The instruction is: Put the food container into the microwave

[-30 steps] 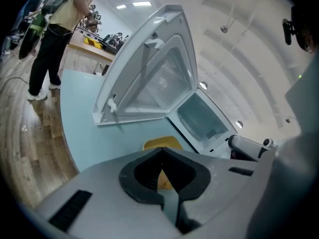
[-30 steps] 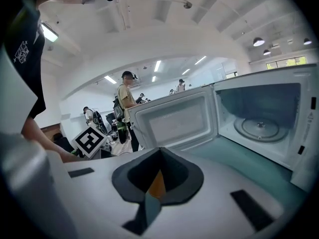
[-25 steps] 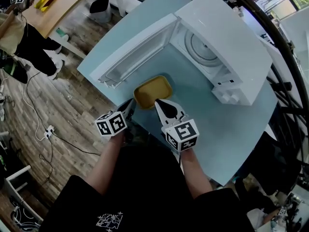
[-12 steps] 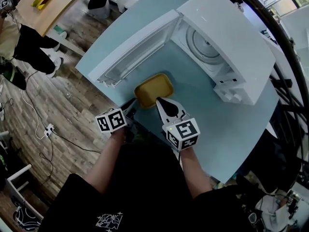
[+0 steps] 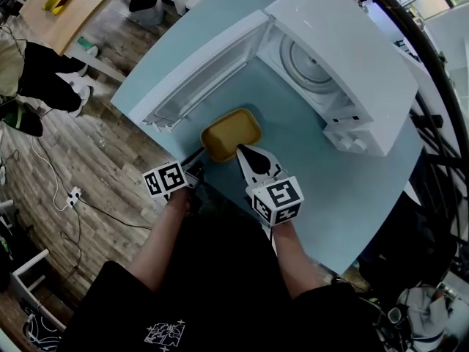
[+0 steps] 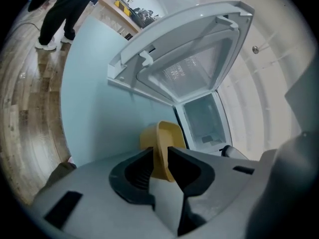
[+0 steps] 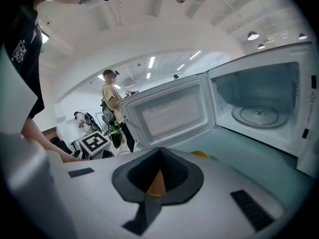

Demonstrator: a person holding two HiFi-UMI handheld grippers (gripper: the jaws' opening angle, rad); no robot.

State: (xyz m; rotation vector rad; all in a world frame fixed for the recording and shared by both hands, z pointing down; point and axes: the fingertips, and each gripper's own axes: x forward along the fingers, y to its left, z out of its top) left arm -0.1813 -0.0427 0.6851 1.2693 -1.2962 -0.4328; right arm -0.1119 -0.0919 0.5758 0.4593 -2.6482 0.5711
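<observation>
The yellow food container [image 5: 231, 133] sits on the pale blue table [image 5: 308, 160], in front of the white microwave [image 5: 344, 64], whose door [image 5: 205, 72] stands wide open to the left. My left gripper [image 5: 198, 157] holds the container's near left rim. In the left gripper view both pads press that yellow wall [image 6: 164, 143], with the left gripper [image 6: 160, 156] shut on it. My right gripper [image 5: 244, 151] is at the near right rim. In the right gripper view a sliver of the yellow rim [image 7: 157, 182] shows between the jaws of the right gripper [image 7: 157, 176], which are closed on it.
The microwave's glass turntable [image 7: 259, 114] is bare inside the cavity. The table's near left edge [image 5: 146, 134] drops to a wooden floor with cables [image 5: 66, 196]. A person [image 7: 112, 108] stands beyond the open door. A wooden bench [image 5: 73, 13] is at the far left.
Both grippers have stayed at the container's near rim. The container has barely moved on the table; the head view has shifted a little.
</observation>
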